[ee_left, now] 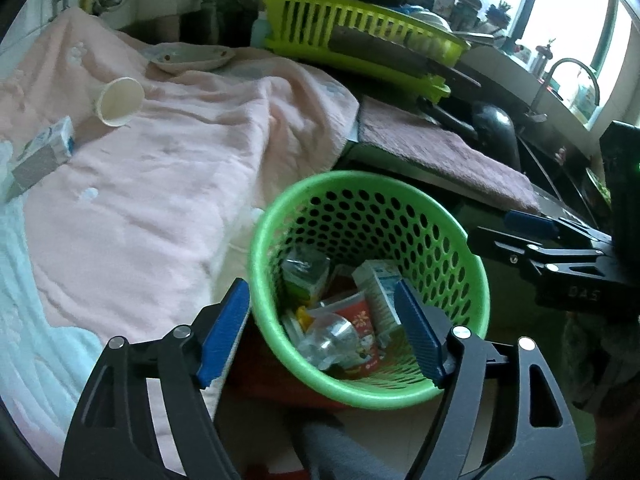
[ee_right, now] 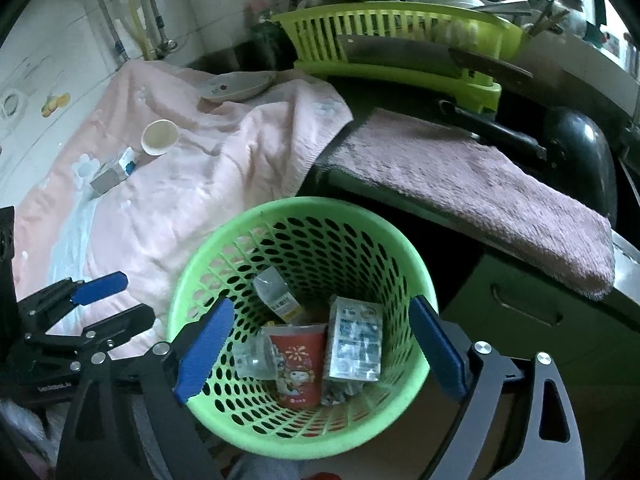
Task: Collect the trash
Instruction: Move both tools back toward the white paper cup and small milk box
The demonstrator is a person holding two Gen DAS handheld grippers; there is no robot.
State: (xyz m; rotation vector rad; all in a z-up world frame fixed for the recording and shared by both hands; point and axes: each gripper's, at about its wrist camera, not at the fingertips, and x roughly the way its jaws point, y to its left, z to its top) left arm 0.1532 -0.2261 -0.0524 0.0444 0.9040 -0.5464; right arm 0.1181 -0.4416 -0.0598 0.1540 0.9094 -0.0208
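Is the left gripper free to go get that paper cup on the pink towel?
Probably yes. The left gripper is open and empty over the bin, and the paper cup lies on its side on the pink towel with nothing between.

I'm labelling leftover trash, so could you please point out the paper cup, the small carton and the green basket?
paper cup (ee_right: 159,137), right wrist view, inner wall.
small carton (ee_right: 127,165), right wrist view, printed end.
green basket (ee_right: 304,205), right wrist view, far rim.

Open mouth of green basket (ee_right: 304,216), reachable from straight above.

Bottom crowded with carton (ee_right: 354,340), red cup (ee_right: 300,360) and bottle (ee_right: 276,292); pink towel (ee_right: 200,176) close on left, mauve towel (ee_right: 480,184) overhanging counter edge behind right.
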